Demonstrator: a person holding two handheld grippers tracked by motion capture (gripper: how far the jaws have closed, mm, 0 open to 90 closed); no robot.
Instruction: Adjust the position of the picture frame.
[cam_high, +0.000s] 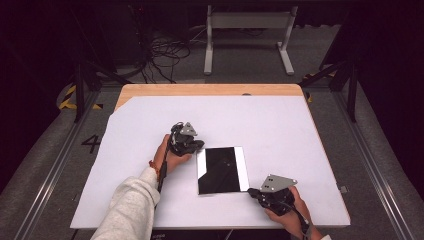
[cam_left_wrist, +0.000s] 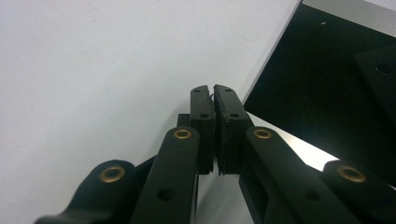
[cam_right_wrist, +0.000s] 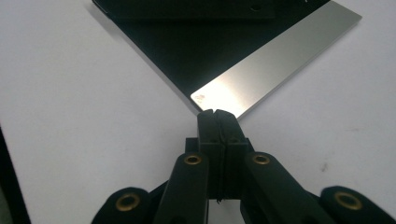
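- A flat shiny plate (cam_high: 222, 170) in the middle of the white sheet (cam_high: 260, 120), dark in the center like a mirror, with bright silver strips along its left and right sides.
- White sheet spread over a wooden table (cam_high: 200, 89), wood showing at the 12 o'clock edge.
- Left gripper (cam_high: 200, 146) at about 10 o'clock from the plate, just beside its top left corner, tips pointing toward 3 o'clock.
- In the left gripper view, the left gripper (cam_left_wrist: 214, 91) with both black jaws pressed together, nothing between them, tips right at the plate (cam_left_wrist: 327, 84) edge; touching or not, hard to tell.
- Right gripper (cam_high: 251, 191) at about 5 o'clock from the plate, tips right at its bottom right corner, pointing toward 9 o'clock.
- In the right gripper view, the right gripper (cam_right_wrist: 217, 113) with jaws squeezed together, holding nothing, tips meeting the silver corner of the plate (cam_right_wrist: 261, 70).
- Left hand (cam_high: 167, 159) in a light grey sleeve (cam_high: 131, 205), coming in from 6 o'clock.
- Right hand (cam_high: 292, 210) at the 5 o'clock corner of the sheet.
- A white metal frame (cam_high: 247, 30) on the floor past the table at 12 o'clock, beside a tangle of black cables (cam_high: 165, 55).
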